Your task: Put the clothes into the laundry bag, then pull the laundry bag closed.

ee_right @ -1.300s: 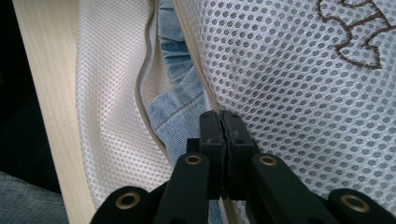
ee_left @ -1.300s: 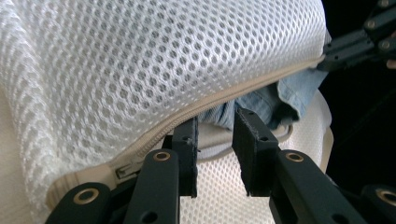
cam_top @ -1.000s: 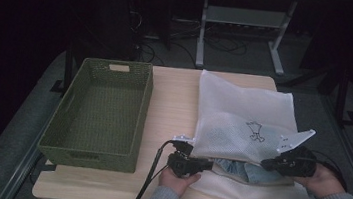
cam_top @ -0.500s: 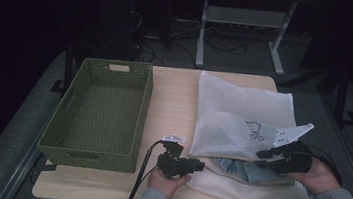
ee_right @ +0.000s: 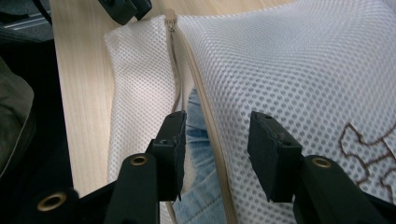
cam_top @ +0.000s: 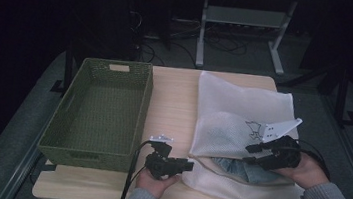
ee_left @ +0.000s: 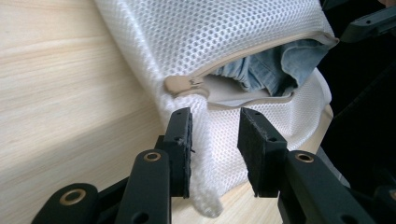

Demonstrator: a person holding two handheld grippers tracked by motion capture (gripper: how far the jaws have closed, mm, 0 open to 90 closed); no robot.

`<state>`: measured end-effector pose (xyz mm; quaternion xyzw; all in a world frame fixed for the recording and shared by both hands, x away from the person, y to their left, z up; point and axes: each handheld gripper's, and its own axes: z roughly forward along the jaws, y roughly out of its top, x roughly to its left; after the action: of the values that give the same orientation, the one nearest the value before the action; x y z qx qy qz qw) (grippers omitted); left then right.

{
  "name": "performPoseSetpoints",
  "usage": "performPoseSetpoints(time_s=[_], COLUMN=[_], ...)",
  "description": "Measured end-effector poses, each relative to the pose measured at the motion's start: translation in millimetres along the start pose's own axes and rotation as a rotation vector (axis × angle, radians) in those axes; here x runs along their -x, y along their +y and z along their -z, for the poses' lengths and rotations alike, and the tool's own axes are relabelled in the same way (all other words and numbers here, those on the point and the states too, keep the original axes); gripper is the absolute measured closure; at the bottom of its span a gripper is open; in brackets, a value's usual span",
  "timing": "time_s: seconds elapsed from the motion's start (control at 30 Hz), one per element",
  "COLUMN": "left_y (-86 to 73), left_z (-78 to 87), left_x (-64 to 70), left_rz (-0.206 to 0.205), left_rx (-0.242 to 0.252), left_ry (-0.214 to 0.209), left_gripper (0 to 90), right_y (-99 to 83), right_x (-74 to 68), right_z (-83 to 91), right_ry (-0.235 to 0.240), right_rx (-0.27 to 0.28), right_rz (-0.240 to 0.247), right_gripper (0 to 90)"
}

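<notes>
1. The left gripper [cam_top: 188, 166] sits low and centre-left in the high view, held in the person's left hand [cam_top: 155, 182]. Its jaws are parted and grasp nothing. In the left gripper view [ee_left: 215, 149], a fold of the white mesh bag [ee_left: 224, 42] lies between the two pads.
2. The right gripper [cam_top: 251, 154] sits at the lower right of the high view, held in the right hand [cam_top: 307, 172]. Its jaws are also spread apart. In the right gripper view [ee_right: 217, 149] they hover over the tan zipper [ee_right: 205, 112] edge of the bag, gripping nothing.
3. The mesh bag [cam_top: 243, 117] lies flat on the right half of the wooden table [cam_top: 172, 99], its zipped mouth open toward the bottom of the frame.
4. Blue denim clothing [cam_top: 247, 170] shows inside the open mouth (still within the bag), between the two grippers.
5. The zipper pull [ee_left: 187, 85] rests at the bag's corner, just above the left gripper's pads.
6. A green woven basket [cam_top: 143, 106] stands on the left half of the table, well apart from the bag.
</notes>
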<state>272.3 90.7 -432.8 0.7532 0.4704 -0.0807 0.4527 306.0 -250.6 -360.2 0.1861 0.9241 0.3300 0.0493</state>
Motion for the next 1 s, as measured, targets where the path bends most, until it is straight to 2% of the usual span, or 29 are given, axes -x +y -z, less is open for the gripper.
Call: performPoseSetpoints(time_s=[0.47, 0.73, 1.0], left_y=[-0.6, -1.0, 2.1], left_z=[-2.0, -9.3, -18.8], left_x=[-6.7, -7.2, -9.4], left_rz=[0.012, 0.019, 0.048], left_rx=[-0.025, -0.043, -0.068], left_ry=[0.031, 0.029, 0.015], left_gripper=[62.8, 61.1, 62.0], right_y=[7.3, 6.6, 11.2], right_x=[2.1, 0.5, 0.8], right_z=[-7.5, -7.0, -10.1], right_ry=[0.019, 0.019, 0.023], right_rx=[0.007, 0.011, 0.01], right_rz=[0.011, 0.013, 0.017], right_gripper=[54.4, 53.7, 52.9])
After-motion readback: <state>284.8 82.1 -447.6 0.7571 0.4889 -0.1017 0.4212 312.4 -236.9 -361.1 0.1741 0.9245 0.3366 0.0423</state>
